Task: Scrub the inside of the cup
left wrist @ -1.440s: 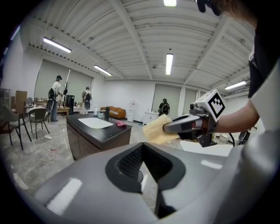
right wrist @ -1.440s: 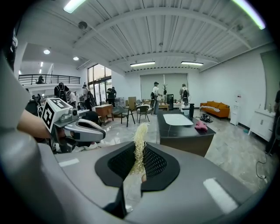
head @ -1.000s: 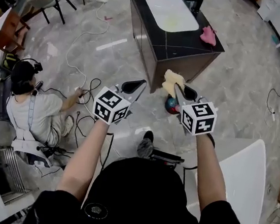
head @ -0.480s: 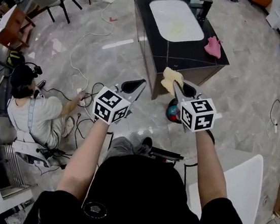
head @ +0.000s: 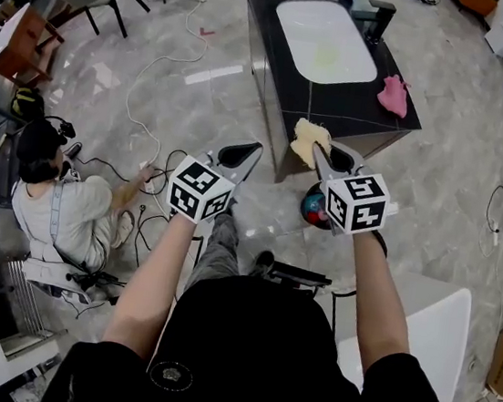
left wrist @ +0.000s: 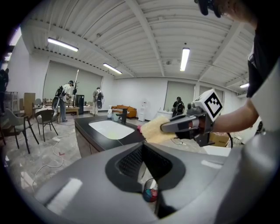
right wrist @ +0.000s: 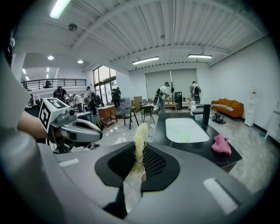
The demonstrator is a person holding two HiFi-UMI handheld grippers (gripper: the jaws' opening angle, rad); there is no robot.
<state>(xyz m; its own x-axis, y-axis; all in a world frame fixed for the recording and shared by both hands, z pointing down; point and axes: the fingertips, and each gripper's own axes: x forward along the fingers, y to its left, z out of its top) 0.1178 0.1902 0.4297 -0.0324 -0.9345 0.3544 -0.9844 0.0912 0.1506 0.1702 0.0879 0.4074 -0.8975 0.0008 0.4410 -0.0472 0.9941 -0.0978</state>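
The left gripper [head: 242, 155] has closed, empty jaws; the right gripper [head: 324, 162] clamps one yellow scrub pad [head: 307, 139]. One black counter [head: 338, 101] carries one white basin [head: 326, 42] and one pink cloth [head: 394, 95].

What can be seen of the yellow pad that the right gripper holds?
The yellow pad is pale and fibrous, like coarse loofah mesh, with frayed edges. It is a thin sheet: broad from the side, a narrow strip edge-on. The right gripper pinches its lower part, and the rest sticks out past the jaw tips. It is in the air before the dark sink counter; only the jaws touch it.
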